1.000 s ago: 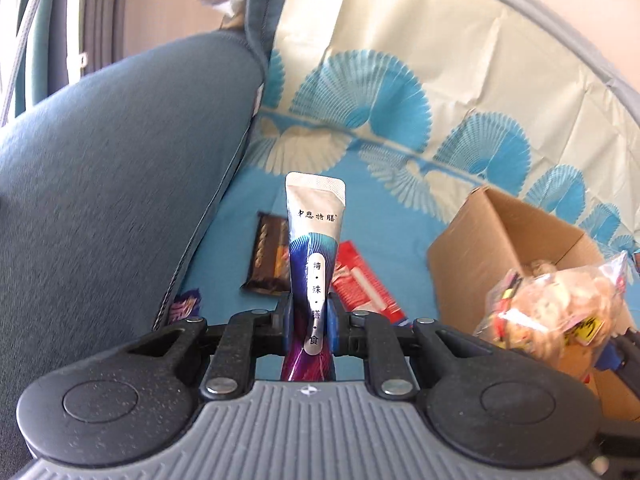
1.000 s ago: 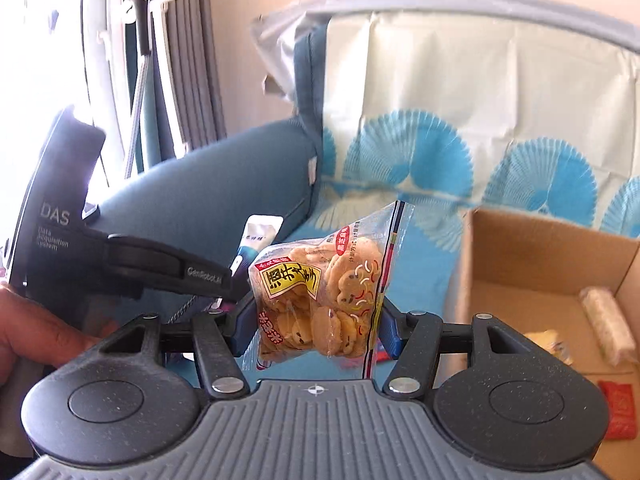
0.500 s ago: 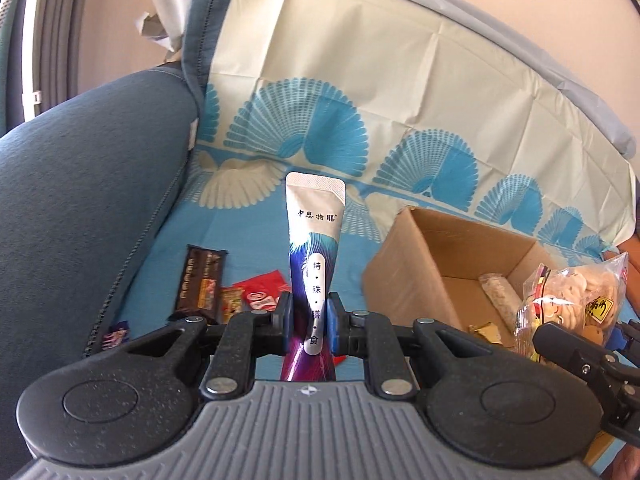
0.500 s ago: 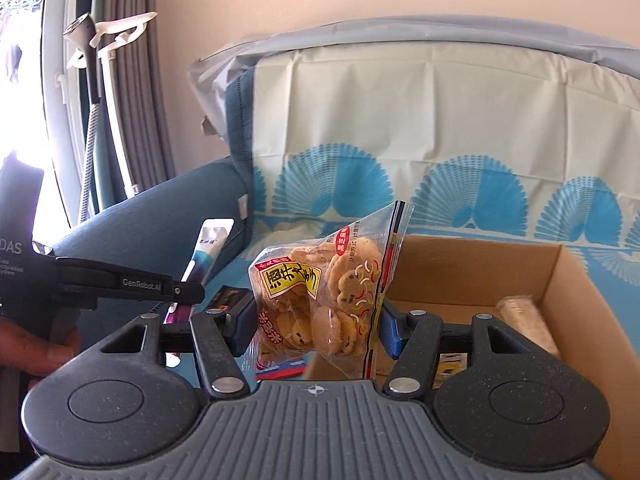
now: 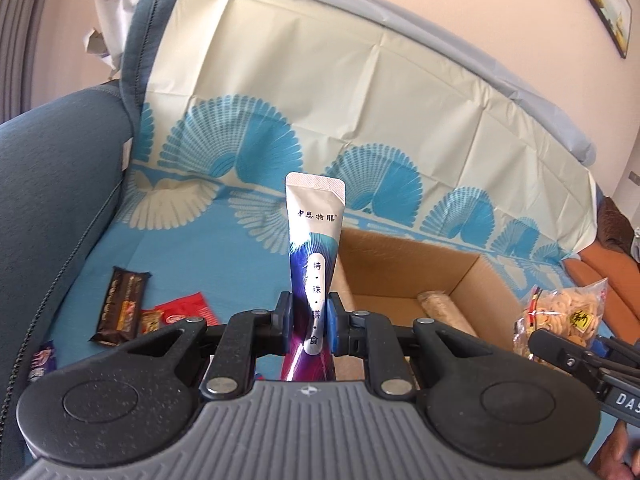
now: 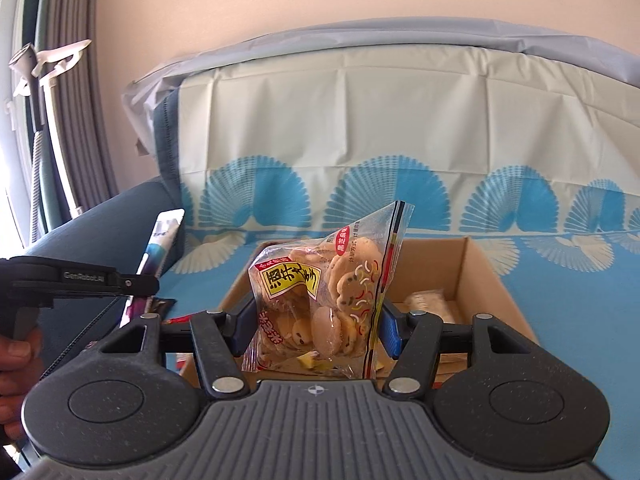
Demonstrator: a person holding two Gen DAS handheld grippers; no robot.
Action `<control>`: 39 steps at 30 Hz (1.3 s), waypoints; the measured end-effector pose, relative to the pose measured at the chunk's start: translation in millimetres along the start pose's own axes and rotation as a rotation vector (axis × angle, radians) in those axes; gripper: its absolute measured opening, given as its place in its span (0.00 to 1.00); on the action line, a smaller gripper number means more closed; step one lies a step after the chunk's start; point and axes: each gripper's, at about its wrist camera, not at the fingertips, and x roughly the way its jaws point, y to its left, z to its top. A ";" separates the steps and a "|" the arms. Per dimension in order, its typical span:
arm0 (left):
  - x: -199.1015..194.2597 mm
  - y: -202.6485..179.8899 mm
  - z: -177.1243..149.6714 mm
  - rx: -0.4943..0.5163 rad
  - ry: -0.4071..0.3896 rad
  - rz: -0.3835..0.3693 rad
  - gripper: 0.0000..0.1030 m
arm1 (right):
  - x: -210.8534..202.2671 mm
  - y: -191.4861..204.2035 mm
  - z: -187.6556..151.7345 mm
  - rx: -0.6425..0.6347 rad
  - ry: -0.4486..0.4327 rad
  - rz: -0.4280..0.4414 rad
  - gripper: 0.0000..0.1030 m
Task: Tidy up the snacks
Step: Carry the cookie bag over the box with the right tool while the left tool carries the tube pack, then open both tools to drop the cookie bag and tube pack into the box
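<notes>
My left gripper (image 5: pixel 309 322) is shut on a tall white, blue and purple stick sachet (image 5: pixel 316 240) that stands upright between its pads. My right gripper (image 6: pixel 316 322) is shut on a clear bag of round crackers (image 6: pixel 324 292) with a yellow label. An open cardboard box (image 6: pixel 476 268) sits on the blue sofa cover right behind the cracker bag and holds a pale wrapped roll (image 5: pixel 438 306). In the left wrist view the box (image 5: pixel 400 264) lies just right of the sachet, and the cracker bag (image 5: pixel 568 312) shows at the far right. The sachet (image 6: pixel 162 248) shows at the left of the right wrist view.
Loose snacks lie on the blue cover left of the box: a dark brown bar (image 5: pixel 122 304), a red packet (image 5: pixel 186 308), a small purple wrapper (image 5: pixel 42 362). A dark blue sofa armrest (image 5: pixel 52 184) rises at the left. The fan-patterned sheet (image 6: pixel 360 128) drapes the backrest.
Both grippers have swung to the right with their snacks still held. The box has come from the right side to the middle of both views, and the armrest has slid away to the left.
</notes>
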 end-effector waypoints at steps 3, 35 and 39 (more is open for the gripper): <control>1.7 -11.8 0.2 0.020 -0.015 -0.024 0.18 | 0.3 -8.8 0.8 0.012 0.000 -0.021 0.60; 0.9 -67.8 -8.2 0.107 -0.084 -0.200 0.18 | 4.6 -20.7 1.5 0.060 -0.001 -0.098 0.60; -0.3 -72.4 -9.1 0.122 -0.090 -0.223 0.18 | 5.0 -19.8 1.4 0.059 0.001 -0.097 0.60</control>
